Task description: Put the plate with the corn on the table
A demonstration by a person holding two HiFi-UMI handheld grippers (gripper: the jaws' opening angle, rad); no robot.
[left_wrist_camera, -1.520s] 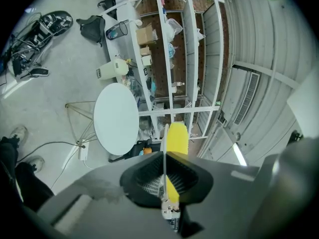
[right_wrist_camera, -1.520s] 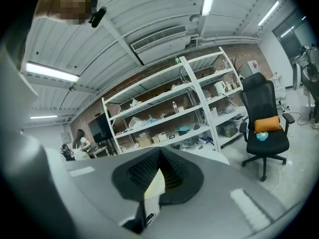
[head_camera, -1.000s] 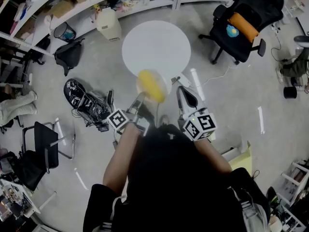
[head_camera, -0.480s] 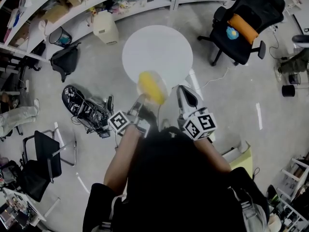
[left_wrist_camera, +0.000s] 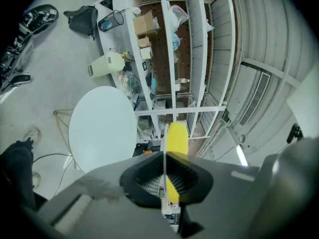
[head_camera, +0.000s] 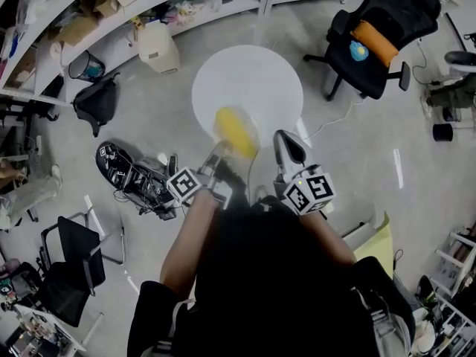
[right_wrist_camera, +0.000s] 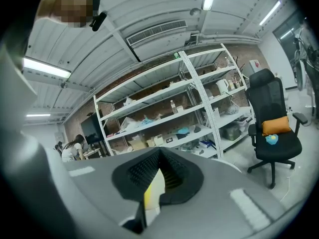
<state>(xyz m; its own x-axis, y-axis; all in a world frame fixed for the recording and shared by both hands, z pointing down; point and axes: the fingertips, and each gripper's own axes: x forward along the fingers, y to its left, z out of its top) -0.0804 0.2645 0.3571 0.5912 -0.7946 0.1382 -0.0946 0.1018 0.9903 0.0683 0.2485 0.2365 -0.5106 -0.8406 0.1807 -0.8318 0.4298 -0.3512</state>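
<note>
The round table (head_camera: pixel 256 80) has open white top from its middle to its far rim. Over the table's near rim the plate (head_camera: pixel 251 125) with the corn (head_camera: pixel 234 129) fills part of the way in. Right of the table, well apart, stands 1 office chair (head_camera: pixel 379 28), with a cable (head_camera: pixel 327 125) on the floor between. Beyond the table's far-left side a pale bin (head_camera: pixel 155 47) stands before the shelves (head_camera: pixel 89 13). Left of the table lie a black bag (head_camera: pixel 97 99) and a heap of gear (head_camera: pixel 134 173), with bare floor between them and the table.

The plate (left_wrist_camera: pixel 164 146) shows only edge-on, and the left tool (left_wrist_camera: pixel 165 182) partly hides the corn (left_wrist_camera: pixel 177 137).
</note>
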